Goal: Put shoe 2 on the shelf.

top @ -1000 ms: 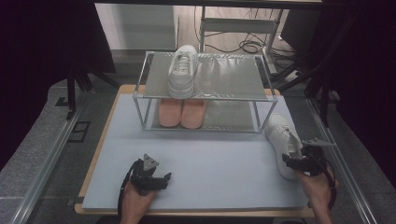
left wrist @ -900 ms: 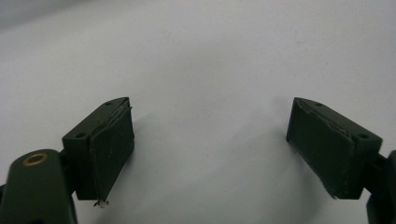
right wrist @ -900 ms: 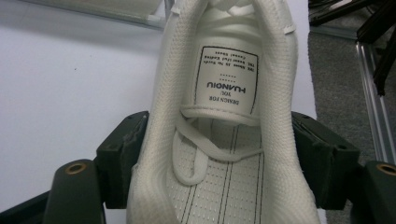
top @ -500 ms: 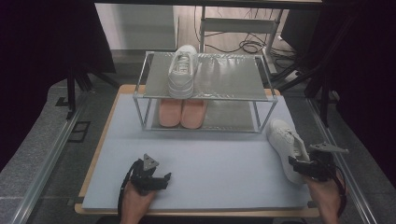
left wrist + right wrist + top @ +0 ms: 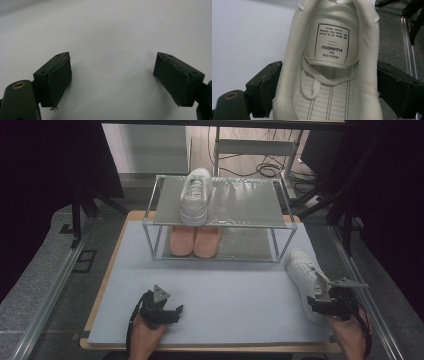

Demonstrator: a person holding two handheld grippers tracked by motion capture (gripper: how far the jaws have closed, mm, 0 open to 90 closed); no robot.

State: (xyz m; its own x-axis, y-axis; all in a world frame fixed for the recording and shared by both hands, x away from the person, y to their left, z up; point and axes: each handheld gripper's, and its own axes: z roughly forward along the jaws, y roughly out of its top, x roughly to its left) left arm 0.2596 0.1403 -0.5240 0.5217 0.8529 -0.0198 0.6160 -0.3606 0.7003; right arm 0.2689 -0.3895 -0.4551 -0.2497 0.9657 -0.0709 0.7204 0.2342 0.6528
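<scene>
A white sneaker (image 5: pixel 302 270) lies on the pale blue mat (image 5: pixel 225 290) at the right, toe pointing away. My right gripper (image 5: pixel 319 300) is at its heel. In the right gripper view the sneaker (image 5: pixel 332 62) sits between the two jaws of the right gripper (image 5: pixel 328 82), which flank its sides close to the fabric. The jaws have just been opening and the shoe looks undented. My left gripper (image 5: pixel 174 312) rests low on the mat near the front edge. Its jaws (image 5: pixel 112 77) stand wide apart over bare mat, with nothing between them.
A metal two-shelf rack (image 5: pixel 150 222) stands at the back of the mat. Another white sneaker (image 5: pixel 195 195) sits on its top shelf and a pink pair (image 5: pixel 195 240) on the lower one. The mat's right edge runs close beside the sneaker; dark frames and cables lie beyond.
The right hand and gripper have slid slightly toward the front edge along the sneaker's heel. The left gripper has stayed where it was.
</scene>
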